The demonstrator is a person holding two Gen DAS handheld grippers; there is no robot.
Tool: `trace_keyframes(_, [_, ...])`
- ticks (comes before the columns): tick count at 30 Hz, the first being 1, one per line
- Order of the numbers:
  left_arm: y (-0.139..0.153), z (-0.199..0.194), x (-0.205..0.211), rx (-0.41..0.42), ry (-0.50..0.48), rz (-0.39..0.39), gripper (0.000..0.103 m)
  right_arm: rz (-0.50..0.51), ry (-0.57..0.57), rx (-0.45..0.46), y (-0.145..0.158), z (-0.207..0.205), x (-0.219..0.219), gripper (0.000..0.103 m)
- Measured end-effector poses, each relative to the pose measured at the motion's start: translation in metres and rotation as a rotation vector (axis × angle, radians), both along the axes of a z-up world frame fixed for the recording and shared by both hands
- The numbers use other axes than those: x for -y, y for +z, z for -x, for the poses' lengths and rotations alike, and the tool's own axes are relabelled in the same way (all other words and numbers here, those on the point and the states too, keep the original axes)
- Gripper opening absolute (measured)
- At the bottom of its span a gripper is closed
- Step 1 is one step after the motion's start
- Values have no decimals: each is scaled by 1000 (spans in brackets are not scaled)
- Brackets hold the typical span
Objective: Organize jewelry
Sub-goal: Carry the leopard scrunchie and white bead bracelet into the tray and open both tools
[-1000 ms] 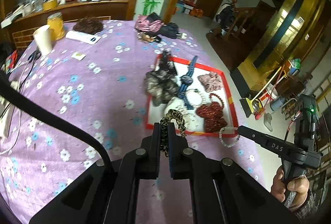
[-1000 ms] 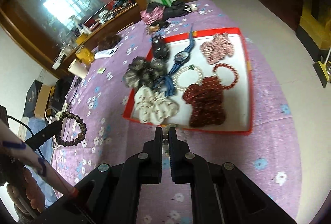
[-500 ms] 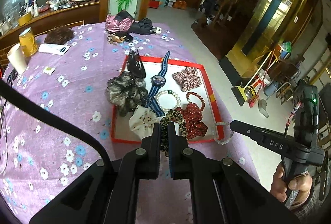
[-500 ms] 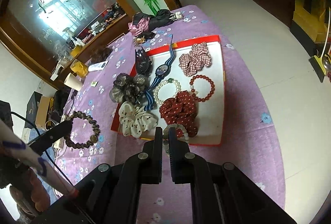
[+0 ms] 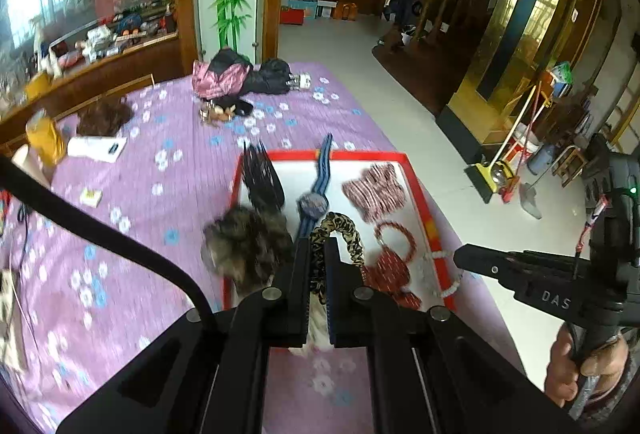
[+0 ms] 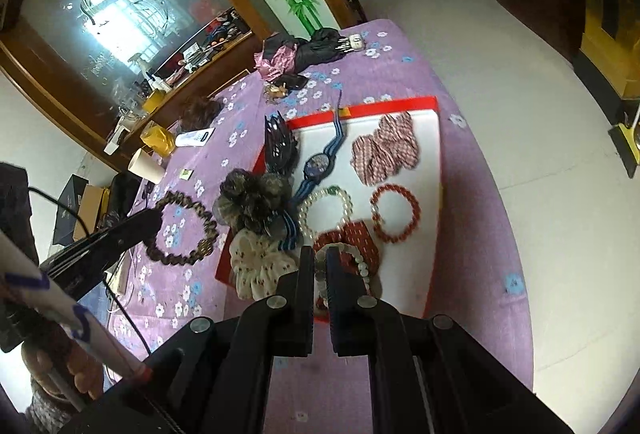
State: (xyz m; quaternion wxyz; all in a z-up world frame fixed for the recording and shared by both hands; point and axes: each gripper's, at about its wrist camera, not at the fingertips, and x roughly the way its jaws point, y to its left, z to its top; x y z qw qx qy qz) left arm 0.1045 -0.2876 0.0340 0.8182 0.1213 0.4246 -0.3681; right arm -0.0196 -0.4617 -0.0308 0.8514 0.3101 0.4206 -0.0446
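A red-rimmed white tray [image 5: 420, 193] [image 6: 436, 153] lies on the purple flowered cloth and holds scrunchies, a blue watch [image 6: 318, 165], a red bead bracelet [image 6: 396, 213] and a pearl bracelet [image 6: 326, 203]. My left gripper [image 5: 318, 266] is shut on a leopard-print beaded bracelet [image 5: 344, 234] [image 6: 184, 230], held above the tray's near left part. My right gripper [image 6: 318, 270] is shut on a pale bead bracelet [image 6: 352, 254] [image 5: 444, 274], held over the tray's near edge above the dark red scrunchie [image 6: 352, 238].
Folded umbrellas [image 5: 244, 75] and small items lie at the table's far end. A yellow can [image 6: 158, 137], a paper cup [image 6: 146, 165] and a white remote [image 6: 196, 137] stand on the left. The table's right edge drops to the tiled floor.
Both grippers have moved forward towards the tray, each with its bracelet. The left one has come from the cloth before the tray to above its near part.
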Motion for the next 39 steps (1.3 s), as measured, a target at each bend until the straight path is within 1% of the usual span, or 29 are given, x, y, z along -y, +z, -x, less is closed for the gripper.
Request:
trace_keyframes(3, [-1,-19,17,14,4,-15,6,-29,4,6,-1,-20,8,6])
trace_keyframes(8, [-14,-58,44,-14,31,-32,6,-63,12,1,-9,-58,20,6])
trace_keyframes(11, [-26,-81,59,-40,53,-38,6,-91,14,-9,-19,-83,28,6])
trace_keyframes(16, [-49,-109,79,-73,79,-65,6,-184,-3,-31,-46,-115,43,6])
trace_keyframes(19, [-63,-120,90,-94,92,-84,6,-193,-16,-66,-64,-126,49,6])
trace_keyframes(22, [-76,-129,98,-112,92,-96,5,-179,-31,-97,-77,-129,54,6])
trace_keyframes(25, [-84,-134,107,-110,87,-120,5,-168,-45,-116,-85,-126,59,6])
trace_keyframes(29, [-98,-143,114,-120,97,-145,5,-97,-63,-146,-91,-122,65,6])
trace_keyframes(33, [-111,-151,118,-137,105,-162,6,-95,-80,-159,-97,-118,71,6])
trace_keyframes(38, [-117,-153,118,-148,108,-164,6,-64,-73,-167,-98,-117,69,6])
trace_keyframes(39, [-117,-152,118,-144,110,-161,7,-58,-74,-168,-98,-117,69,6])
